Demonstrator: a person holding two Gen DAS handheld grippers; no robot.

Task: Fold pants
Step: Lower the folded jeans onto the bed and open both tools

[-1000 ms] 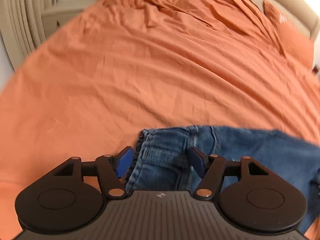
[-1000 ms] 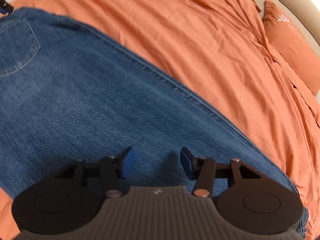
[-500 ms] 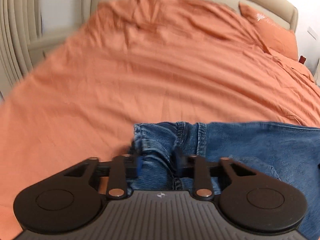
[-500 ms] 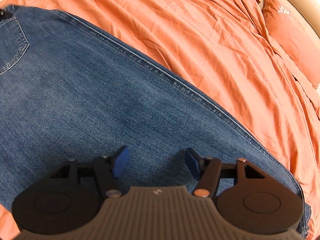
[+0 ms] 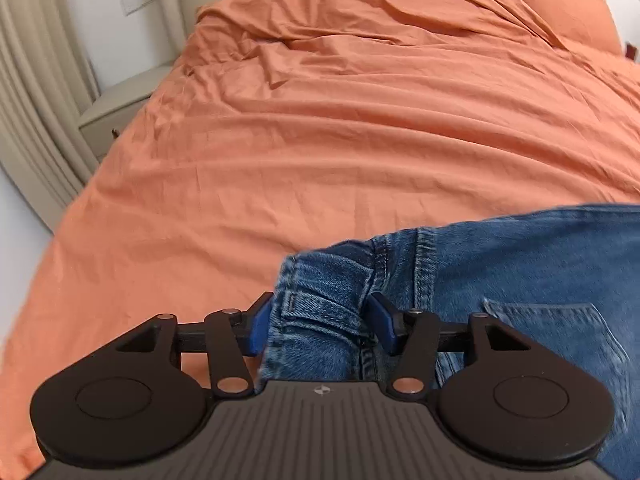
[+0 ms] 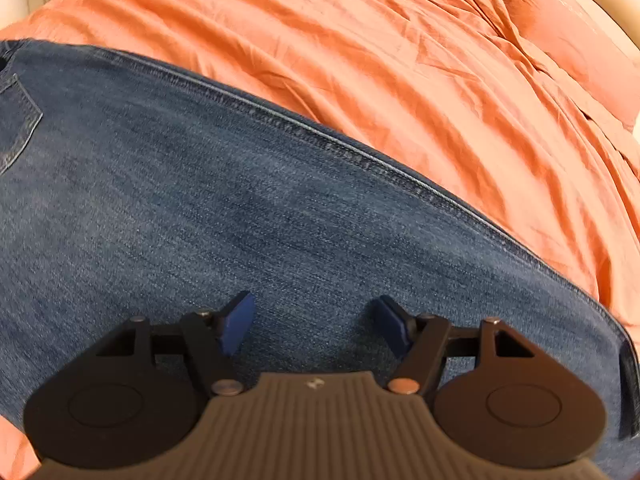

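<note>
Blue jeans (image 5: 520, 264) lie flat on the orange bed cover (image 5: 320, 140). In the left wrist view my left gripper (image 5: 322, 326) straddles the bunched waistband (image 5: 320, 300) at the jeans' left end. Its jaws are opening, and the denim sits loosely between the blue pads (image 5: 258, 326). A back pocket (image 5: 560, 340) lies just to the right. In the right wrist view my right gripper (image 6: 316, 320) hovers over the broad leg of the jeans (image 6: 240, 200). Its jaws are opening with only flat denim below them, and nothing is pinched.
The orange cover (image 6: 400, 60) stretches wrinkled beyond the jeans to a matching pillow (image 5: 560, 4) at the headboard. A beige nightstand (image 5: 116, 108) and pleated curtain (image 5: 36, 100) stand off the bed's left side. The jeans' seam (image 6: 360, 156) runs diagonally.
The left jaws closed on the waistband half a second ago and have since spread again. The left view rolled and shifted. The right jaws widened a little over the leg.
</note>
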